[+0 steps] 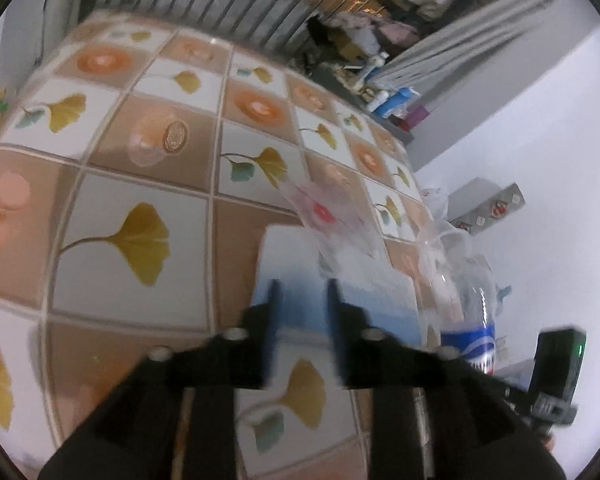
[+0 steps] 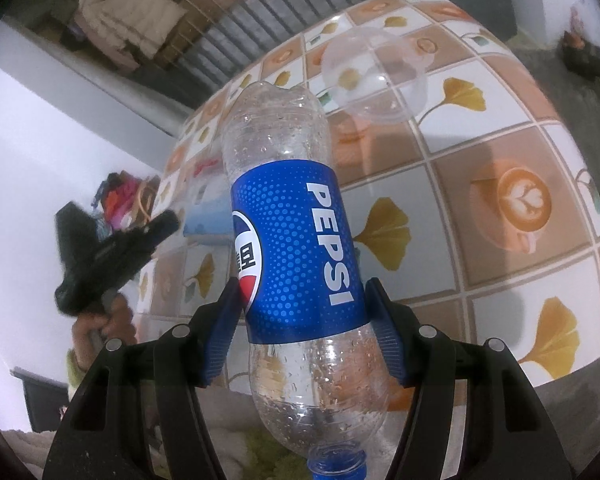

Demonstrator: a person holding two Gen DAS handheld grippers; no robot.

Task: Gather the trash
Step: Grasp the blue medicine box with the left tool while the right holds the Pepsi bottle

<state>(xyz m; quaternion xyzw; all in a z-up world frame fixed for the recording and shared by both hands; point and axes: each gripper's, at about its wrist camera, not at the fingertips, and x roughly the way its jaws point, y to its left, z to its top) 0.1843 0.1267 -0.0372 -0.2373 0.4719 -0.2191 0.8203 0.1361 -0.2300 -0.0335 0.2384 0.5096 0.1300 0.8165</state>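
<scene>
My right gripper (image 2: 302,308) is shut on an empty Pepsi bottle (image 2: 292,240) with a blue label, held cap-down above the table's edge; the bottle also shows in the left wrist view (image 1: 470,320). My left gripper (image 1: 302,312) is open and empty, hovering over a white and blue flat packet (image 1: 296,272) on the tiled tablecloth (image 1: 140,200). A crumpled clear wrapper with a red spot (image 1: 324,216) lies just beyond the packet. A clear plastic cup (image 1: 156,140) lies on its side farther out. A clear dome lid (image 2: 374,74) lies behind the bottle.
The table ends to the right in the left wrist view, where clear plastic bags (image 1: 440,216) hang at its edge. A white wall (image 1: 540,140) and cluttered shelves (image 1: 380,92) lie beyond. The other handheld gripper (image 2: 112,256) shows at the left of the right wrist view.
</scene>
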